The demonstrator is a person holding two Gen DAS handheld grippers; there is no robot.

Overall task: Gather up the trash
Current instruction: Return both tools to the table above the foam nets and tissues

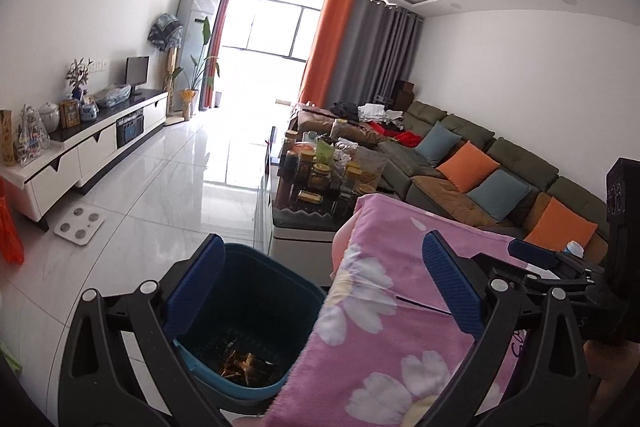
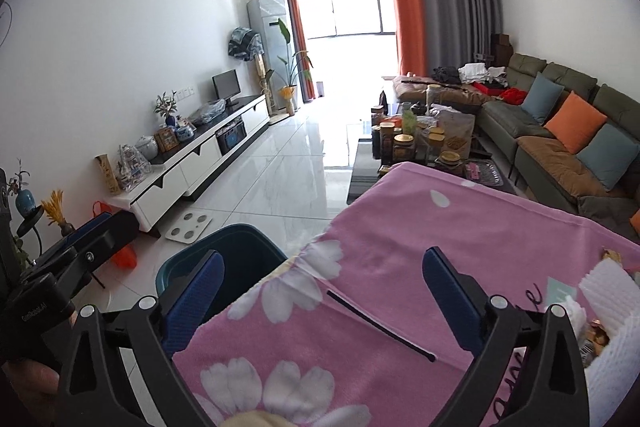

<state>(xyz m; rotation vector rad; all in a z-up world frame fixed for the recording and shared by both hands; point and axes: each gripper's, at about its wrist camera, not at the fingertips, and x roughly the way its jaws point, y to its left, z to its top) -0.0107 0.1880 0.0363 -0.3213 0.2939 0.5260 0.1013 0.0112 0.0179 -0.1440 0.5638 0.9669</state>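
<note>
A teal trash bin (image 1: pixel 256 291) stands on the floor beside a surface covered by a pink flowered blanket (image 1: pixel 400 307); brownish scraps (image 1: pixel 244 367) lie at its bottom. My left gripper (image 1: pixel 322 239) hangs open above the bin's rim and the blanket's edge, with nothing between its fingers. My right gripper (image 2: pixel 324 253) is open and empty over the blanket (image 2: pixel 460 235), the bin (image 2: pixel 232 251) to its left. A thin black strip (image 2: pixel 380 325) lies on the blanket. White foam pieces and other litter (image 2: pixel 612 303) sit at the blanket's right edge.
A coffee table crowded with jars (image 1: pixel 320 179) stands beyond the blanket, and a green sofa with cushions (image 1: pixel 500 179) runs along the right wall. A white TV cabinet (image 1: pixel 100 147) lines the left wall. A white scale (image 1: pixel 80 223) and an orange bag (image 2: pixel 124 257) lie on the tiled floor.
</note>
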